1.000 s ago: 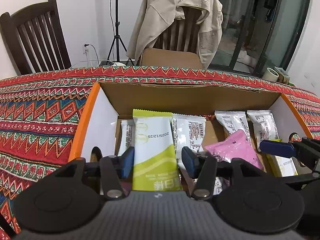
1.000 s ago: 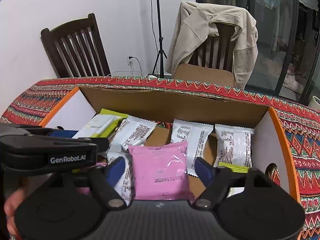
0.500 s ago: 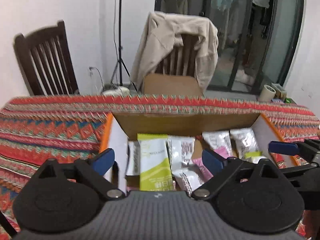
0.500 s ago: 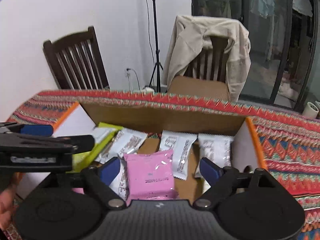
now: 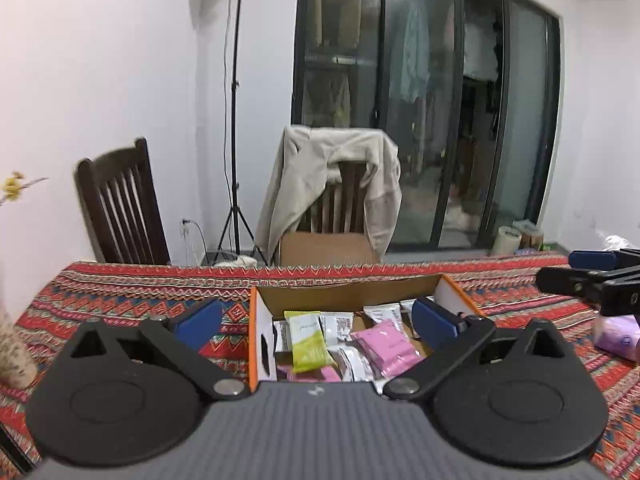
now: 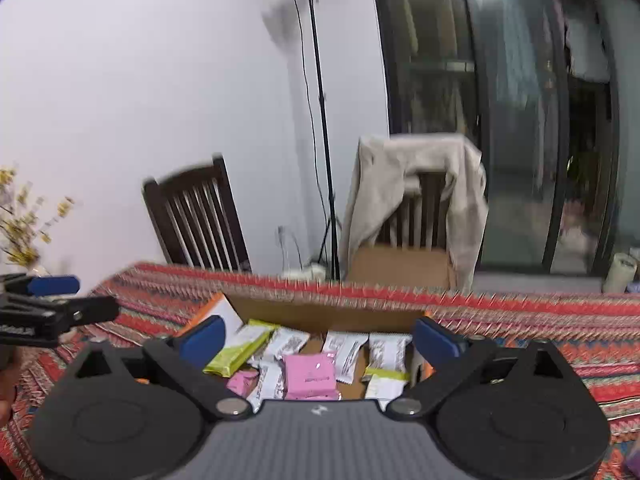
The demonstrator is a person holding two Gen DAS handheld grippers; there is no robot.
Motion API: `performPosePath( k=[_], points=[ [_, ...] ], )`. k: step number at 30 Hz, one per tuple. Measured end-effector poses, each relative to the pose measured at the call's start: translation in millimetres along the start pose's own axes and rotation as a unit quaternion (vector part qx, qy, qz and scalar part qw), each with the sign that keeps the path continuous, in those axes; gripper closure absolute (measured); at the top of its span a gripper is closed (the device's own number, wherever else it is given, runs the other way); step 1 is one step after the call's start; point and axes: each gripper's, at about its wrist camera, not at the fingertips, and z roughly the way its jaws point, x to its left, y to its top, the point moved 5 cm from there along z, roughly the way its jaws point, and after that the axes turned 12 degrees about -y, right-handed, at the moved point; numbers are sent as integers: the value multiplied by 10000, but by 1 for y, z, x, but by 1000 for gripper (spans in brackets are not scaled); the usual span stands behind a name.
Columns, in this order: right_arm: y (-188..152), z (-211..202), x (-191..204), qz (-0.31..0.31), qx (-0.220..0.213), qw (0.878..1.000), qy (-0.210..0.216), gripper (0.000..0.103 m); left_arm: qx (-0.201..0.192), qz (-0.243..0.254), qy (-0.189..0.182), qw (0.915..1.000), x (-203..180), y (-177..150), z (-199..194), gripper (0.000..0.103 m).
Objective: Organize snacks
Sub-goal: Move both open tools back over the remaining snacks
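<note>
An open cardboard box with orange edges sits on the patterned tablecloth, and in the right wrist view the box is also seen. Inside lie a green packet, a pink packet and several white packets. My left gripper hovers above and behind the box, its jaws opening wide, with nothing held between them. My right gripper hovers the same way over the pink packet and green packet, jaws opening and empty. Each gripper shows at the edge of the other's view.
Beyond the table stand a dark wooden chair, a chair draped with a beige jacket, a light stand and glass doors. A purple pack lies on the cloth at right. Yellow flowers stand at left.
Both grippers have risen and pulled back from the box while their jaws spread wide. The green and pink packets that sat between the fingers now lie in the box, far below.
</note>
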Motion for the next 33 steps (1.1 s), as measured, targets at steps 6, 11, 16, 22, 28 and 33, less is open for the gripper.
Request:
performPosePath(
  k=[6,11,16,22,28,33],
  points=[
    [-36,-92,-21,9,-623,9980,147,0,-555,50,1,9984,-21,-50,-80,0],
    [-84,-153,-25,-157,-979,9949,177,0,-590,53,200,9980,-39,-106,-110,0],
    [-139,-192,-24,-241,-1266,9916,91,0,-625,-50,275,9977,-57,-161,-136,0],
    [-224,-196,-17,53,-747,9971,94,0,-78,-70,479,9988,-65,-224,-141,0],
    [-294,-181,-11,89,-108,9996,-262,0,278,58,439,9986,-71,-246,-132,0],
    [-295,-182,-20,328,-103,9992,-216,0,338,-4,287,9990,-77,-246,-118,0]
  ],
)
